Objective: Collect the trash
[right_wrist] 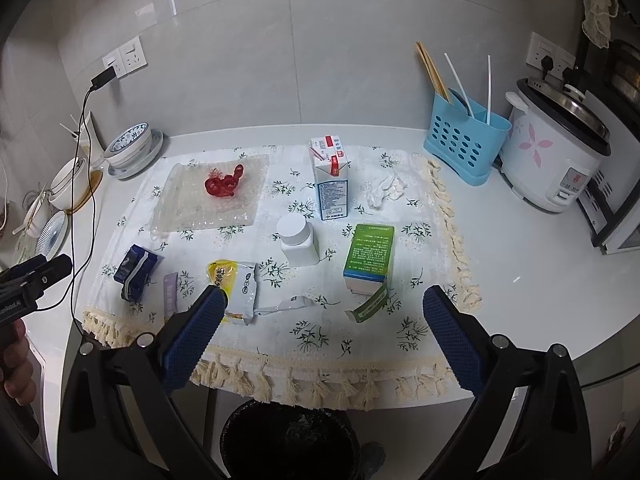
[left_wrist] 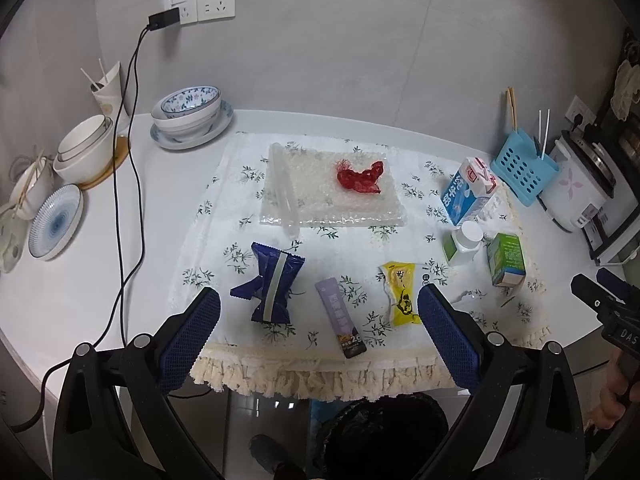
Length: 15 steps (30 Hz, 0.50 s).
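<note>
Left gripper (left_wrist: 318, 308): mine, jaws spread wide, empty, above the near edge of the floral cloth (left_wrist: 360, 360).
Right gripper (right_wrist: 320, 308): mine, also wide open, holding nothing.
Wrappers: dark blue packet (left_wrist: 270, 284), purple sachet (left_wrist: 341, 320) and yellow wrapper (left_wrist: 400, 294) lie in a row along the cloth's near side.
Boxes: milk carton (right_wrist: 331, 178) upright mid-cloth; white bottle (right_wrist: 298, 240) in front of it; green box (right_wrist: 370, 258) to its right, flap open.
Bubble wrap (left_wrist: 332, 188): far side, red scrap (left_wrist: 360, 178) on it.
Tissue (right_wrist: 385, 191): crumpled, right of carton.
Bin (right_wrist: 290, 440): black-lined, below the table edge.
</note>
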Each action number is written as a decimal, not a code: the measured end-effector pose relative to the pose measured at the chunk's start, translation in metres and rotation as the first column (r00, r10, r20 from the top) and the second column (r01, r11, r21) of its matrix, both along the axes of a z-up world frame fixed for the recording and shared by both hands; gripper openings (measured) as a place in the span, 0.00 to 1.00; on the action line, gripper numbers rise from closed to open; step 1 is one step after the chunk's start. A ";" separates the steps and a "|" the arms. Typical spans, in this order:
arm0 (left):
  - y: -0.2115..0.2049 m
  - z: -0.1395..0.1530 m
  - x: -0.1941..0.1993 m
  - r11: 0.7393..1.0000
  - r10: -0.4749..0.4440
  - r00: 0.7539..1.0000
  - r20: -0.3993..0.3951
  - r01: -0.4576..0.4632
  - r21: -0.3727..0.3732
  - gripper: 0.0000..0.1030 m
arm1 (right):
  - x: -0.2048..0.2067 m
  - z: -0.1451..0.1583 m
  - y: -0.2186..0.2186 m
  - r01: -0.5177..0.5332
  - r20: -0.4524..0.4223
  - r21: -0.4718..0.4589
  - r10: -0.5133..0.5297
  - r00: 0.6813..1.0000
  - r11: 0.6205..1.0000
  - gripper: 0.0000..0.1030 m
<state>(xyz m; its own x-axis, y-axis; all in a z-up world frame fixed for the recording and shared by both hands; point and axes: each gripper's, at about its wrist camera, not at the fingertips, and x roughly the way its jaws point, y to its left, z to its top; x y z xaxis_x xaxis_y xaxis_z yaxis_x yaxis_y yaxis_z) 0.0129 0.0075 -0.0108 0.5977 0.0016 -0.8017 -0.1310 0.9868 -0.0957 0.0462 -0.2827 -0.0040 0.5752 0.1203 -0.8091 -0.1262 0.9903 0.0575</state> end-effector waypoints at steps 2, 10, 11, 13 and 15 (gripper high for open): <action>0.001 -0.001 0.001 1.000 0.002 1.000 -0.009 -0.002 -0.002 0.94 | 0.000 -0.001 0.000 0.000 -0.003 0.003 0.000 1.000 1.000 0.93; 0.004 -0.001 0.001 1.000 0.005 1.000 -0.012 -0.005 0.006 0.94 | 0.003 -0.001 0.005 -0.005 -0.003 0.002 0.005 1.000 1.000 0.93; 0.004 0.000 0.001 1.000 0.004 1.000 -0.010 -0.004 0.008 0.94 | 0.003 0.000 0.005 -0.004 -0.002 0.002 0.004 1.000 1.000 0.93; 0.004 0.001 0.001 1.000 0.002 1.000 -0.008 -0.002 0.009 0.94 | 0.003 0.000 0.005 -0.001 -0.001 0.003 0.001 1.000 1.000 0.93; 0.004 0.001 0.001 1.000 0.000 1.000 -0.009 0.000 0.005 0.94 | 0.003 0.000 0.006 0.004 -0.002 0.001 -0.004 1.000 1.000 0.93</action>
<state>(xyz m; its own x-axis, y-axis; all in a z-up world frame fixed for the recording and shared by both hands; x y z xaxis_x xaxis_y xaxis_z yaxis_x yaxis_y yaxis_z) 0.0144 0.0110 -0.0098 0.5906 0.0055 -0.8069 -0.1315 0.9873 -0.0895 0.0493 -0.2769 -0.0036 0.5742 0.1187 -0.8101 -0.1221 0.9908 0.0586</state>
